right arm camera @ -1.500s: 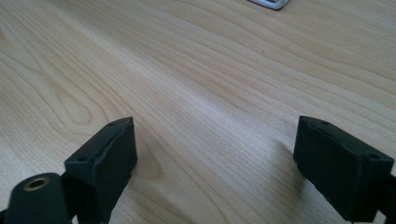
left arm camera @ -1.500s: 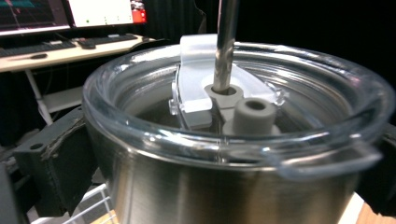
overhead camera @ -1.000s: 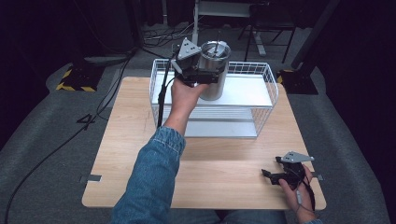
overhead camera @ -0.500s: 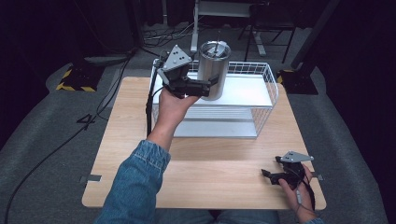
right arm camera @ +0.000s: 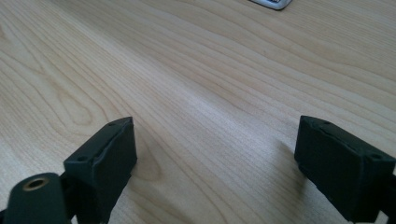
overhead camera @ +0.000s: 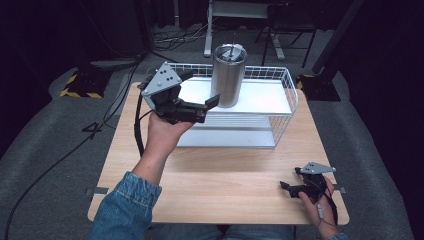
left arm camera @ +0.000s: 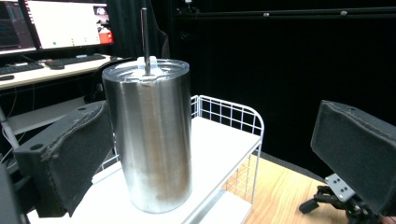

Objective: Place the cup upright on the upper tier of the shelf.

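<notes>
Left gripper [overhead camera: 200, 102] raised, both jaws apart.

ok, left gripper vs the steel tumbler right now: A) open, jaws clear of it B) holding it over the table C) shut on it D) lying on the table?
A: the left gripper has its jaws spread wide, and the tumbler stands upright on the rack's white shelf with gaps to both pads.

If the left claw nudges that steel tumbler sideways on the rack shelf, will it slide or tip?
The steel tumbler is tall and narrow, so a push near the top would probably tip it. Its brushed wall looks smooth, so the pads may slip. It stands on the white shelf, likely sliding if pushed low.
</notes>
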A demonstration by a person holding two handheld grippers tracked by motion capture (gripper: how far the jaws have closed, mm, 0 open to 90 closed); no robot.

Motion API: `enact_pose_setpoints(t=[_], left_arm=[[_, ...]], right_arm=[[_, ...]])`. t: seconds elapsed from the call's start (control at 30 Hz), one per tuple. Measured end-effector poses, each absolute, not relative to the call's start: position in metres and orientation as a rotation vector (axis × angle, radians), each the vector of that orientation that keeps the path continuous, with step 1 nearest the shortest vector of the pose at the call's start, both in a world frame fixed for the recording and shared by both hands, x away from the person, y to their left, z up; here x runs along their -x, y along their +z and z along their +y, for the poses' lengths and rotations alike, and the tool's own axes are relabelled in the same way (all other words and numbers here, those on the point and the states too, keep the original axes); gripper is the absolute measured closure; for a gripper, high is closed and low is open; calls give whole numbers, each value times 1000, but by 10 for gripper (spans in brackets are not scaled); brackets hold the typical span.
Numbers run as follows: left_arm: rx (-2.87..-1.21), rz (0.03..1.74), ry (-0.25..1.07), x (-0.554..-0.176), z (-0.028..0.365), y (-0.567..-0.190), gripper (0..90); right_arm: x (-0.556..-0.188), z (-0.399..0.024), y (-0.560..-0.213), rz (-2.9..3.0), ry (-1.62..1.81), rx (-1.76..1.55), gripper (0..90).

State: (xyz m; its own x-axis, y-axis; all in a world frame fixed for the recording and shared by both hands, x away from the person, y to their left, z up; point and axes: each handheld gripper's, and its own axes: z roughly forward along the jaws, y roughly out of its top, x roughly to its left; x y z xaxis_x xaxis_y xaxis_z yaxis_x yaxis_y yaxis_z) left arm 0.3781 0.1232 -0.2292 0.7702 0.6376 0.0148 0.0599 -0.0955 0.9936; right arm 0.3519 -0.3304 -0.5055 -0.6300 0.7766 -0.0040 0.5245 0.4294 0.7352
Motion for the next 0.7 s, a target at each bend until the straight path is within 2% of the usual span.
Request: enact_pose_setpoints(t=[0.7], left_arm=[[-1647, 521, 497, -317, 170, -263, 0]], right_arm=[[-354, -328, -506, 2346, 1020, -1123, 111]])
